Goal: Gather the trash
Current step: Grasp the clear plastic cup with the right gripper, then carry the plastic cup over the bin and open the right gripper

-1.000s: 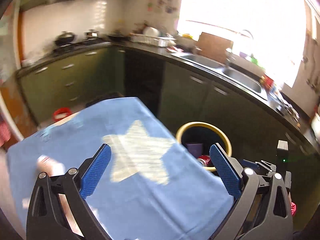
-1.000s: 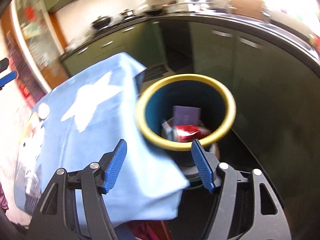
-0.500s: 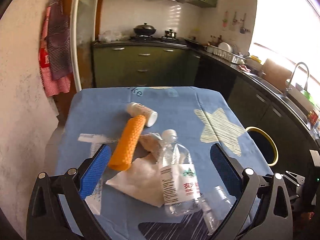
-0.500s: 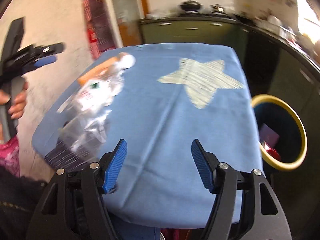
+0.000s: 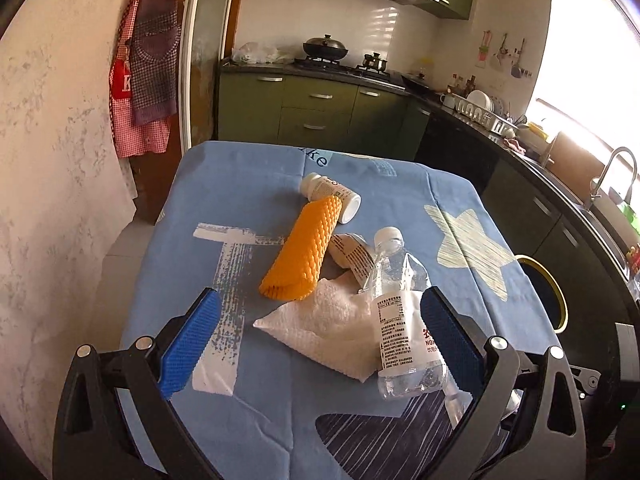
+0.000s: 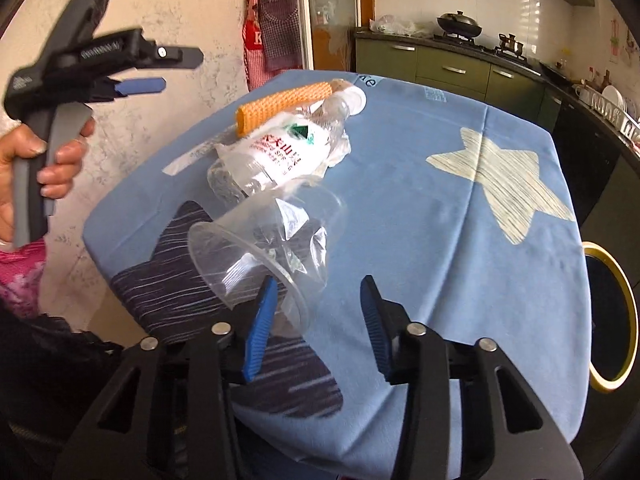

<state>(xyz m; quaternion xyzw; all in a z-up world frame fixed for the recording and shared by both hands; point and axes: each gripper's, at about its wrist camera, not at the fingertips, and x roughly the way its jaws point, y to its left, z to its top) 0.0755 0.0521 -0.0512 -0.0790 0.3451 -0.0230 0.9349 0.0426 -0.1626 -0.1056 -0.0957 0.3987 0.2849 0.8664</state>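
My right gripper, jaws just narrowing but empty, sits nearest the crushed clear cup, lying up-left with its rim toward me; my left gripper gapes, empty.

Left hand-held gripper gapes wide, angled downward; right hand-held gripper, jaws just narrowing, pinches nothing yet.

Tablecloth was light blue with a pale streaked star near its right edge and a dark navy striped patch at the near edge. Foam sleeve orange, napkin white, bin rim probably yellow.
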